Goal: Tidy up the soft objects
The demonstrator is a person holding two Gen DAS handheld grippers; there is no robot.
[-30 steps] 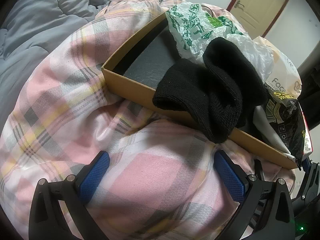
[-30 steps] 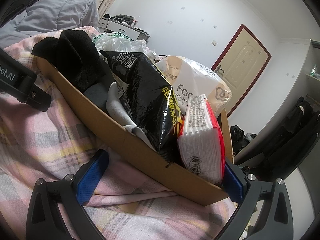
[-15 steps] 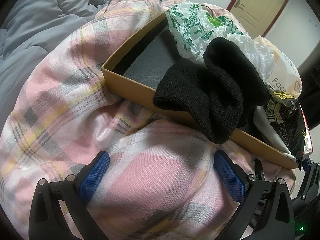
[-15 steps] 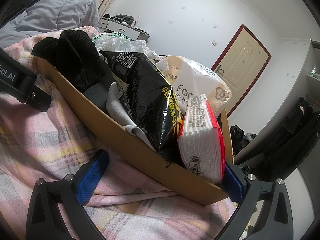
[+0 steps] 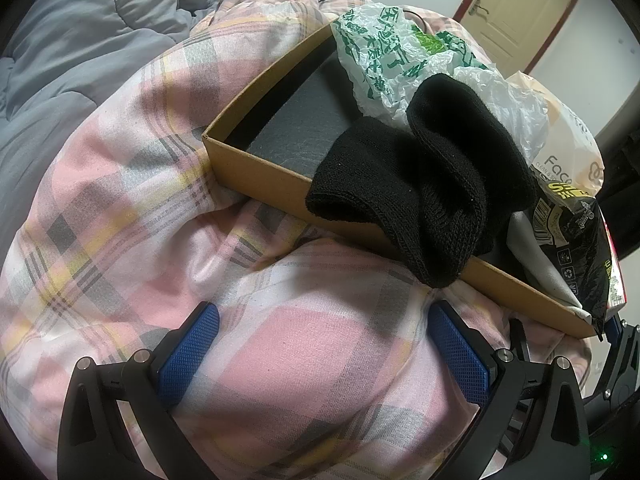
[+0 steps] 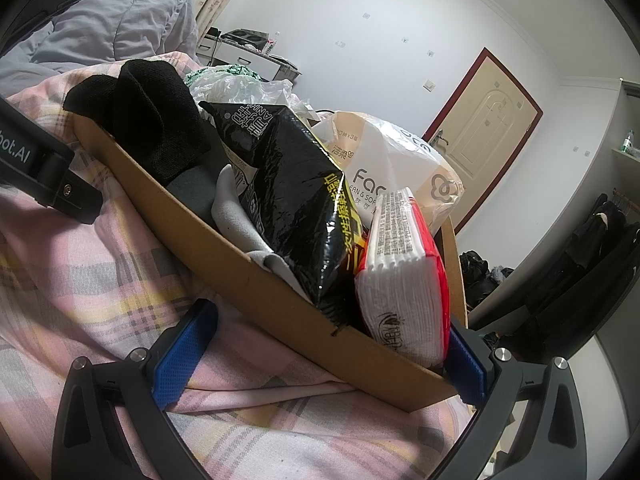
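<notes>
On the far left I see a grey quilt [image 5: 80, 40], pushed aside so the pink checked blanket [image 5: 120, 200] has room. The blanket is puffy, so the cardboard box [image 5: 256, 176] sits on it a bit tilted.

My left claw [image 5: 324, 344] hangs low over the blanket, just in front of the box. Its blue pads [image 5: 188, 352] are spread wide and hold nothing. I think it waits there so it can reach the sock.

The left part of the box shows a bare dark floor [image 5: 300, 124]. I think that spot is free for more soft things.

Next comes the black sock [image 5: 420, 184]. It lies in the box, but one end flops over the front wall and touches the blanket. It is soft, so it bends and droops like that. I would tuck it in next.

Behind it is a crinkly white and green plastic bag [image 5: 384, 60].

Further right, a black snack bag [image 6: 296, 208] stands up, leaning on a white cloth [image 6: 240, 216]. A big tissue pack [image 6: 400, 160] is behind it. A red and white tissue pack [image 6: 404, 280] stands squeezed in the right corner.

My right claw [image 6: 332, 356] is wide apart too, gripping nothing. One pad rests on the blanket and the other is just beside the box corner, maybe to steady it.
</notes>
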